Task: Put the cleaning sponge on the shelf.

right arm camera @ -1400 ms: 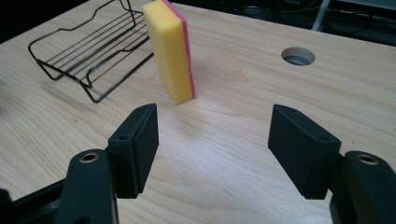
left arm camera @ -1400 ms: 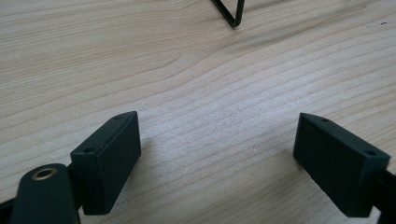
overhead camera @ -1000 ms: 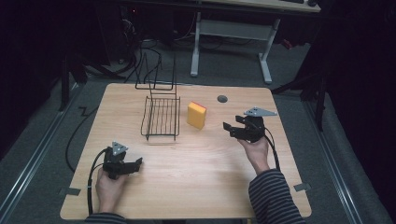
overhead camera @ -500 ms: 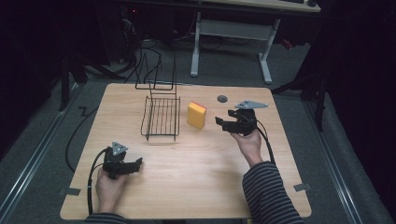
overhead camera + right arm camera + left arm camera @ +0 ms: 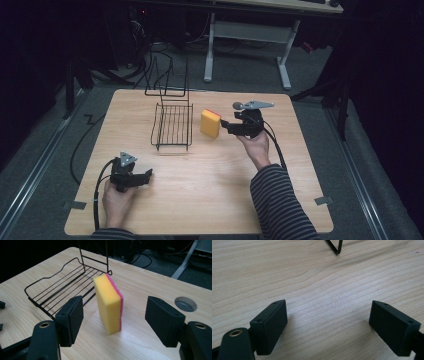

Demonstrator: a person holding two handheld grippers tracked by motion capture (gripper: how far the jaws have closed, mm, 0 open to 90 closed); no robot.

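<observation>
The right gripper [image 5: 226, 123], jaws wide apart, faces the upright sponge [image 5: 109, 303] beside the wire rack [image 5: 173, 126], seemingly not touching it. The left gripper [image 5: 146, 176] rests released on the table [image 5: 210, 190].

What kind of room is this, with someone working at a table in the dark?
Probably a lab or workshop: a bare wooden table, cables trailing across grey carpet, and a desk frame behind. A sponge and wire rack look like test props.

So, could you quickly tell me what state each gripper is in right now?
Left gripper: open, holding nothing.
Right gripper: open, lined up on the sponge.
</observation>
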